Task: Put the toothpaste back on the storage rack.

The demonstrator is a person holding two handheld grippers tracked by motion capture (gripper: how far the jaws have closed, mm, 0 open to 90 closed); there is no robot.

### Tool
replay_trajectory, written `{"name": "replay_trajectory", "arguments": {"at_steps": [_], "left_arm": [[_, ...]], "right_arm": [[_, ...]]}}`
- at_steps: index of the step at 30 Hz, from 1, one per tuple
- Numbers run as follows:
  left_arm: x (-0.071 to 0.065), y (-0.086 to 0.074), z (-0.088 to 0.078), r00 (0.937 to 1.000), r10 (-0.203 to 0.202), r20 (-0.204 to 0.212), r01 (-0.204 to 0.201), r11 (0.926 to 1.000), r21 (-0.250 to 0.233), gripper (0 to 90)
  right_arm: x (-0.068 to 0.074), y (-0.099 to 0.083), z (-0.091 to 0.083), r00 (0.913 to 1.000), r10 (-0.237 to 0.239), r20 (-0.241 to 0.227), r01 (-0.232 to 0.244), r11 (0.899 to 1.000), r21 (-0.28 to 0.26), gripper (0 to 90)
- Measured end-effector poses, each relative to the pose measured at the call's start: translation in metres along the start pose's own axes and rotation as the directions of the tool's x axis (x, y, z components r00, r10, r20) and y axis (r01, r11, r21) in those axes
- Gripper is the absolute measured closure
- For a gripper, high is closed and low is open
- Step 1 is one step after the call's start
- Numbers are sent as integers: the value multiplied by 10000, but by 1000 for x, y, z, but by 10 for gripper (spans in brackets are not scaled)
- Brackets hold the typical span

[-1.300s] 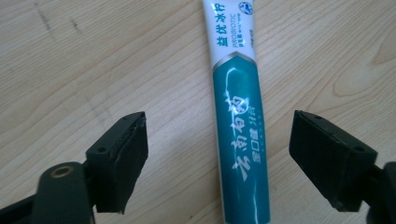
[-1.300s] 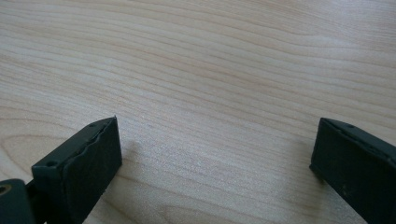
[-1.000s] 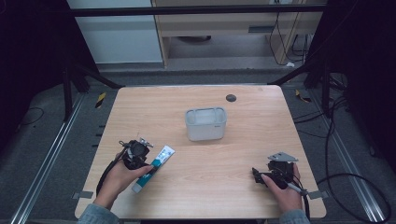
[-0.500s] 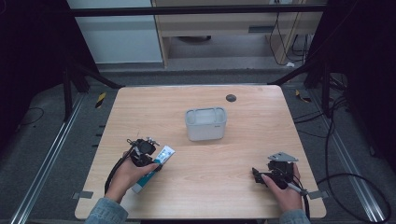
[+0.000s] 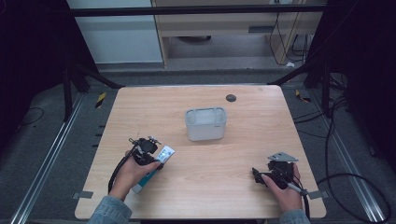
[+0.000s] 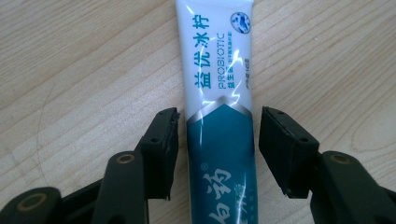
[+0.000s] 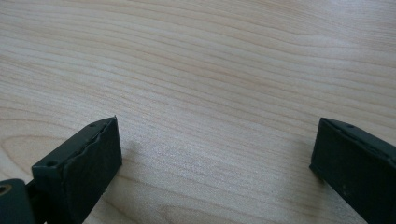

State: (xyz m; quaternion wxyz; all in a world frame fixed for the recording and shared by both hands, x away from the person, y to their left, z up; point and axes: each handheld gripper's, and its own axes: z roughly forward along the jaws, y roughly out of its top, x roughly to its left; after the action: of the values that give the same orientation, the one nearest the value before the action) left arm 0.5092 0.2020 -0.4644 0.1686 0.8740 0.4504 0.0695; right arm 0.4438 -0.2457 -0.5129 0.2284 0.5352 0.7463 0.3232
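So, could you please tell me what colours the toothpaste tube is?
The toothpaste tube is white at one end and teal at the other, with teal lettering; the left gripper view shows it best.

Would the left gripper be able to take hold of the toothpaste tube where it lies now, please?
Probably yes. The left gripper already straddles the toothpaste tube, which lies flat on the table; its jaws have just been closing, with slim gaps left at both pads and nothing else between.
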Motion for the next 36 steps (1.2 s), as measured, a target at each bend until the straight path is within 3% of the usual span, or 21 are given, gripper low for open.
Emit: {"name": "replay_trajectory", "arguments": {"at_steps": [6,12,27,31,36], "left_arm": [[0,2,0,10000,-18,-4,18,10000,-94,554],[-3,3,1,9997,82,-209,-82,10000,1,560],[-4,4,3,9995,241,-188,-239,9997,79,618],[-6,3,2,9988,370,-310,-370,9993,10,647],[-4,1,1,9996,183,-223,-189,9995,-260,701]], "right_arm": [[0,0,0,10000,0,2,0,10000,1,20],[0,0,0,10000,3,-1,-3,10000,0,20],[0,0,0,10000,3,-1,-3,10000,0,20],[0,0,0,10000,1,-1,-1,10000,-2,20],[0,0,0,10000,2,-1,-2,10000,0,20]]}}
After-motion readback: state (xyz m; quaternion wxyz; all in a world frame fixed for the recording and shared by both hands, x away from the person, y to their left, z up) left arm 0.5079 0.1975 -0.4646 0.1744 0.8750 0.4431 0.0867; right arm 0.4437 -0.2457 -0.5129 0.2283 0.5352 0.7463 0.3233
